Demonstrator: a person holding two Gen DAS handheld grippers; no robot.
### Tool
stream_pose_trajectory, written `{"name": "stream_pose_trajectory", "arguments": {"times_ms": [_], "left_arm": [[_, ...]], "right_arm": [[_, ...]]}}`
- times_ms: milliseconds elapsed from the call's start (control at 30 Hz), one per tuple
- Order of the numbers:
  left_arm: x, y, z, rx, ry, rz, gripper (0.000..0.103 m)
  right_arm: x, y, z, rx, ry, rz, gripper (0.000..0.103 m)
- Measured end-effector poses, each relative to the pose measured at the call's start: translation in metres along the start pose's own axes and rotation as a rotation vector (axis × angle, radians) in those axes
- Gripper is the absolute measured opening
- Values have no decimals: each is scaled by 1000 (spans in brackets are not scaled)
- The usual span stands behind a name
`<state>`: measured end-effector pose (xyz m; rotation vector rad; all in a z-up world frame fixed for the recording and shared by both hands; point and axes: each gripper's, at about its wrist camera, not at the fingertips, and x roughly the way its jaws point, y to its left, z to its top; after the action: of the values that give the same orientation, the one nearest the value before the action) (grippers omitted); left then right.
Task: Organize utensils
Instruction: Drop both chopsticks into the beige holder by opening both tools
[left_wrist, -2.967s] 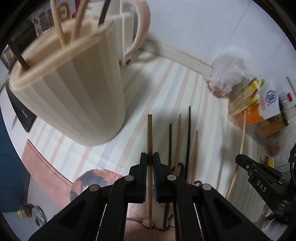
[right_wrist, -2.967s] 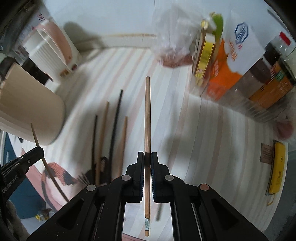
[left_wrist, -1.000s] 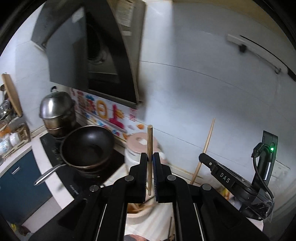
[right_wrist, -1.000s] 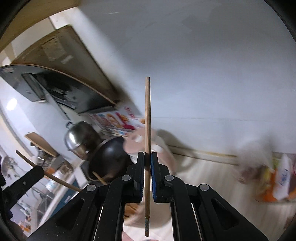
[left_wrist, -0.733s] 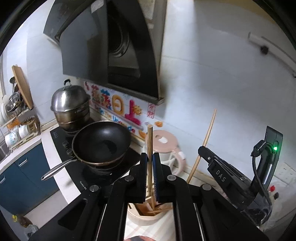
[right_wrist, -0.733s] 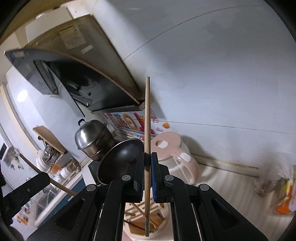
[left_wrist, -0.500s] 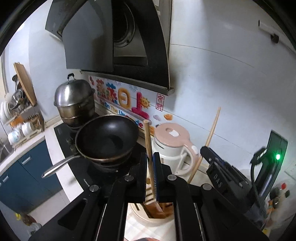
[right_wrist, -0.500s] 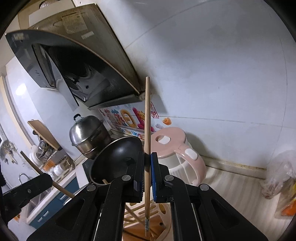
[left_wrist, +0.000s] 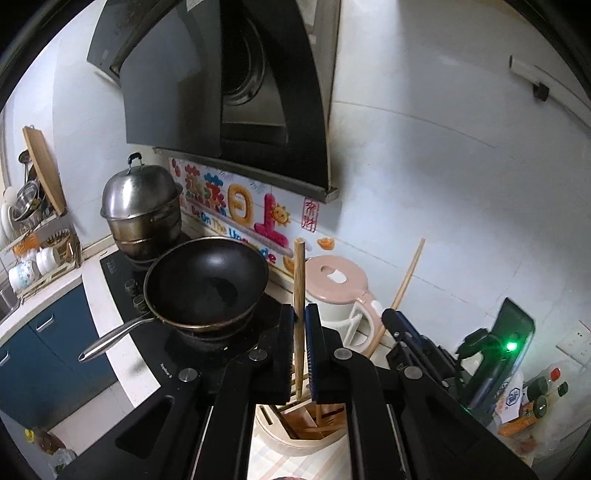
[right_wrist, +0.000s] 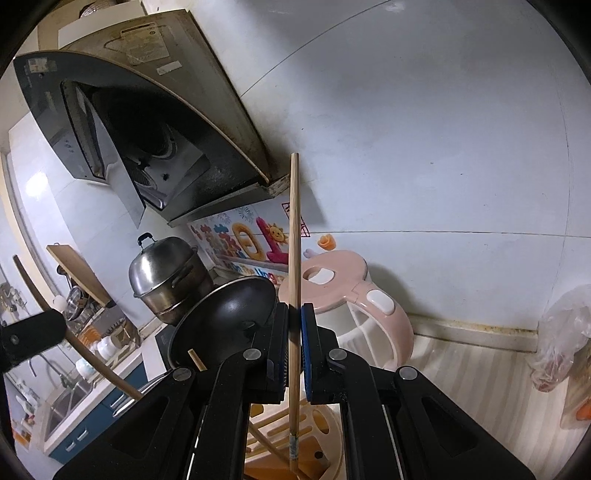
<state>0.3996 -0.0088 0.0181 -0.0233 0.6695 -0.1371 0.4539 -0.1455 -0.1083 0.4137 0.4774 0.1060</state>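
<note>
My left gripper (left_wrist: 300, 325) is shut on a wooden chopstick (left_wrist: 299, 280), held upright with its lower end over the beige utensil holder (left_wrist: 295, 439). My right gripper (right_wrist: 294, 321) is shut on a longer wooden chopstick (right_wrist: 294, 240), also upright, its lower end hanging over the same holder (right_wrist: 325, 435). The holder has slotted compartments with several sticks in it. In the left wrist view the right gripper (left_wrist: 402, 332) and its chopstick (left_wrist: 406, 280) show at the right. In the right wrist view the left gripper (right_wrist: 33, 336) shows at the left edge.
A pink and white kettle (left_wrist: 343, 291) stands behind the holder. A black wok (left_wrist: 207, 284) and a steel pot (left_wrist: 142, 210) sit on the stove at the left, under the range hood (left_wrist: 236, 85). Bottles and boxes (left_wrist: 532, 398) stand at the right. A plastic bag (right_wrist: 565, 336) lies by the wall.
Both grippers have tilted up from the striped counter and come over the utensil holder, each still holding its chopstick. In the last half second both lowered slightly toward the holder.
</note>
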Motion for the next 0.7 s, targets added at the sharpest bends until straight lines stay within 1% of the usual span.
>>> {"name": "stream_pose_trajectory", "arguments": {"times_ms": [100, 200, 300, 467, 633, 700], "left_arm": [[-1, -3, 1, 12, 6, -7, 4], [5, -3, -4, 11, 35, -12, 4], [12, -3, -11, 11, 57, -6, 4], [31, -1, -20, 13, 72, 28, 4], [48, 6, -30, -19, 119, 32, 5], [48, 9, -32, -55, 145, 19, 7]], "right_arm": [[0, 0, 0, -7, 4, -1, 7], [2, 1, -2, -12, 11, -1, 7], [4, 0, -5, -15, 15, 0, 7], [7, 0, -9, -30, 5, 2, 7], [13, 1, -18, -69, -5, 0, 7], [15, 2, -21, -91, 7, 6, 7]]}}
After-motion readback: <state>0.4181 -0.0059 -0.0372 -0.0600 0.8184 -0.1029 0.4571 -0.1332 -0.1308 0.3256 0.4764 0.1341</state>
